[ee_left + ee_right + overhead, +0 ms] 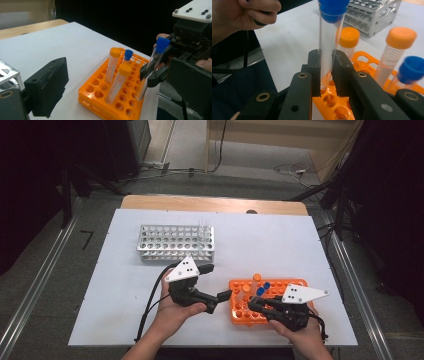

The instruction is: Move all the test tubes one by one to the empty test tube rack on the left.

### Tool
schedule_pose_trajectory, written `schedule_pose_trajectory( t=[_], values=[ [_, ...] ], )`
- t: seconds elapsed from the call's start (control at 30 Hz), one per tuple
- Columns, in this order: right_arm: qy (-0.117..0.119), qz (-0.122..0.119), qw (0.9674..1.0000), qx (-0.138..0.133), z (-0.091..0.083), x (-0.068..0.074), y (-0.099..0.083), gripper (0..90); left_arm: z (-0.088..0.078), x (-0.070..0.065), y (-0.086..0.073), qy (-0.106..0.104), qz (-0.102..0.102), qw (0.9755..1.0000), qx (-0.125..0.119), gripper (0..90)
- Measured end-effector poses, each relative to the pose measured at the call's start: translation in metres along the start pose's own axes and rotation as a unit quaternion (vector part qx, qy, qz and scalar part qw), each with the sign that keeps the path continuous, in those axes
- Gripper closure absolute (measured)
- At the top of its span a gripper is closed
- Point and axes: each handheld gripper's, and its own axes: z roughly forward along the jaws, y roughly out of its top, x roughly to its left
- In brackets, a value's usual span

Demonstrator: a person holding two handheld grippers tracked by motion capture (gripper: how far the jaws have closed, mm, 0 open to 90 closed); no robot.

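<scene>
Gripping a clear blue-capped tube [327, 37], the right gripper [326, 75] has its black pads pressed on the tube's mid-body; the cap stands above the fingers and the lower end hangs tilted just over the holes of the orange rack [100, 96], below the fingertips. Whether the tip still touches a hole I cannot tell.

Left gripper [216, 285]: jaws spread wide, nothing between them, pointing toward the orange rack and near the held tube.

Progress, by judgement: the tube looks lifted out of the rack, transfer only begun. Three tubes stand in the rack beyond the right fingers: two orange-capped [398, 53], one blue-capped [412, 71]. The metal rack [175, 242] lies well beyond both grippers and holds what look like a few clear tubes at its right end.

Materials: tubes are transparent, smooth cylinders with printed graduations; caps matte plastic. Orange rack is glossy moulded plastic with round holes; metal rack is a bright perforated box.
</scene>
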Motion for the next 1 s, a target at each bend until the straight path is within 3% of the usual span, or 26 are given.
schedule_pose_trajectory(
  t=[0.23, 0.5, 0.7, 1.0],
  values=[
    [0.004, 0.003, 1.0000, 0.009, 0.012, 0.006, 0.003, 75.1, 0.002, -0.006, 0.000, -0.026, 0.007, 0.9996, -0.007, 19.6],
    [0.011, 0.002, 0.9998, 0.017, 0.023, 0.010, 0.004, 75.1, 0.011, -0.015, -0.003, -0.059, 0.020, 0.9980, 0.004, 38.1],
    [0.018, -0.006, 0.9996, 0.020, 0.029, 0.015, 0.005, 75.2, 0.019, -0.020, -0.005, -0.069, 0.032, 0.9969, 0.020, 50.0],
    [0.032, -0.015, 0.9992, 0.022, 0.032, 0.019, 0.006, 75.1, 0.024, -0.024, -0.007, -0.086, 0.042, 0.9952, 0.022, 66.0]
  ],
)
